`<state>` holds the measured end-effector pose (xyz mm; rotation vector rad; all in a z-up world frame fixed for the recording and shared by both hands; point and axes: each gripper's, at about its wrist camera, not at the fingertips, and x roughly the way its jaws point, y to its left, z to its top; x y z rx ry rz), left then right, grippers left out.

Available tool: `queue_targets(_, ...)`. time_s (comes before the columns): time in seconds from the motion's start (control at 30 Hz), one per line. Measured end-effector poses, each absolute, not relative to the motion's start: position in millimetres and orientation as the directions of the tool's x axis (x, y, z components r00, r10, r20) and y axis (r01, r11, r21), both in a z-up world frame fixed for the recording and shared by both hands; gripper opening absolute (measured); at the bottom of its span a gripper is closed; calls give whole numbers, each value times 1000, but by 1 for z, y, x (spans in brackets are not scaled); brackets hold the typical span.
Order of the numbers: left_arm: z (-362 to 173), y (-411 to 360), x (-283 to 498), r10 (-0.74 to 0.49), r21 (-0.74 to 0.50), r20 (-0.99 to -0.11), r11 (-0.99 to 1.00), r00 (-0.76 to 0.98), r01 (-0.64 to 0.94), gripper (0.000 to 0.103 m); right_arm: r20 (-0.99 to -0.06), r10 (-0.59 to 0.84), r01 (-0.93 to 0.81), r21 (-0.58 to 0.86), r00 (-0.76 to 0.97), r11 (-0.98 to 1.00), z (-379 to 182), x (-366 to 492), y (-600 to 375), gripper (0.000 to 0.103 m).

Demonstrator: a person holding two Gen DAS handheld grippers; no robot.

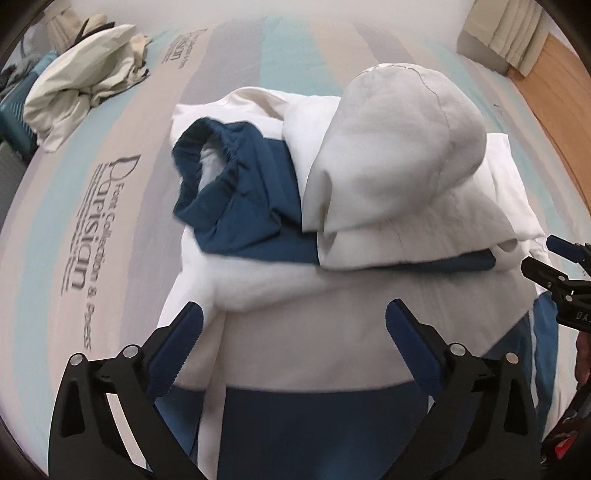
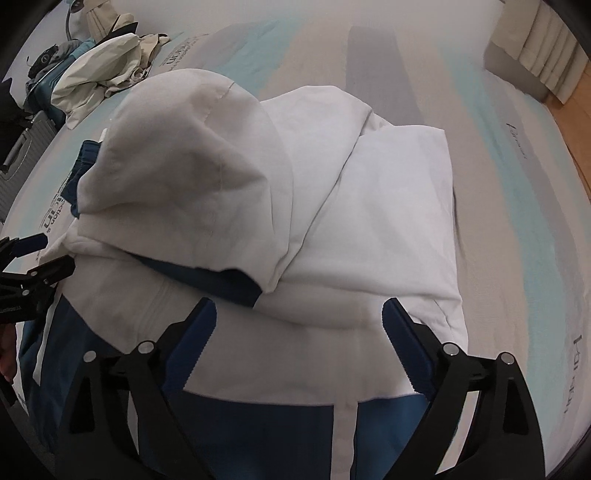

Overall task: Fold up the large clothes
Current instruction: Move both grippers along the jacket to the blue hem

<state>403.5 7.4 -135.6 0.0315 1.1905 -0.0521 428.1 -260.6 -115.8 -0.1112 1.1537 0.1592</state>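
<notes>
A white and dark blue hooded jacket point(image 1: 258, 280) point(image 2: 369, 192) lies folded into a bundle on the bed. Its pale hood point(image 1: 399, 147) point(image 2: 192, 155) rests on top, and a blue elastic cuff point(image 1: 221, 162) lies beside the hood. Just above the bundle's near white part, my left gripper point(image 1: 295, 321) is open with nothing between its blue pads. My right gripper point(image 2: 299, 317) is also open and empty over the same near part. Each gripper shows at the edge of the other's view: the right gripper point(image 1: 554, 266) at the right, the left gripper point(image 2: 33, 254) at the left.
The bed has a striped sheet point(image 1: 110, 229) point(image 2: 517, 221) with printed lettering. A crumpled pile of cream clothes point(image 1: 81, 74) point(image 2: 99, 62) lies at the far left corner, by a teal suitcase point(image 1: 14, 110). Curtains point(image 1: 517, 33) and wooden floor point(image 1: 554, 110) are at the right.
</notes>
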Motion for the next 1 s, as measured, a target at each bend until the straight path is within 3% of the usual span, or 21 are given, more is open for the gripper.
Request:
queue_targets(0.07,-132,10,395,-24,-5,-931,999,365,52,97,-911,74,-167,6,405,986,-111,420,-263,95)
queue_targets(0.83,-98,56,300,-65,-13,-896,993,439,120,97,-879,-50,-105,-114,475,988,-71,312,-207,95)
queue_targets(1.0,-84,56,282,-65,1,-882,990,467,141,97,-833,-55,-85,-122,550,989,-51,286,-203,95)
